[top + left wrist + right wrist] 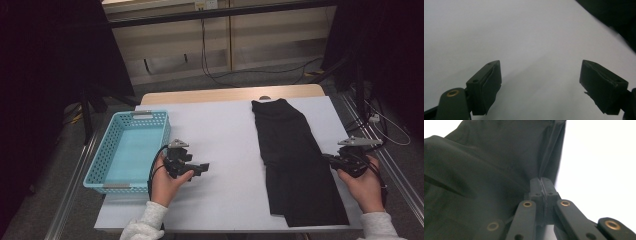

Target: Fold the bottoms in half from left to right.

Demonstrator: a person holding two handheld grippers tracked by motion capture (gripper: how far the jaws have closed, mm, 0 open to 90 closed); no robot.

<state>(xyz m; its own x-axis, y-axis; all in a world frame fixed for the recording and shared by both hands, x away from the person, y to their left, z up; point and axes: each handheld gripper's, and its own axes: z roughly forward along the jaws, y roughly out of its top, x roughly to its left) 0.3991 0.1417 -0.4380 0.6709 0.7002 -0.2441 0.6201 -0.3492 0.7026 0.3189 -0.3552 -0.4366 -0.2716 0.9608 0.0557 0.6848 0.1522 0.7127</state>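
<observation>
The right gripper [541, 185], jaws pinching the right edge of the black garment [292, 160] lying on the bench's [225, 135] right half, could lose that thin hem if pulled sharply, while the left gripper [192, 169] waits spread.

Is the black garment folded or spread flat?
Folded: the black garment lies as a long narrow strip, with doubled layers at the edge the right gripper has pinched.

Left gripper [197, 169] gapes wide; right gripper [327, 158] is clamped tight.

a lab: black curtains [45, 75], loose floor cables [260, 72].
</observation>
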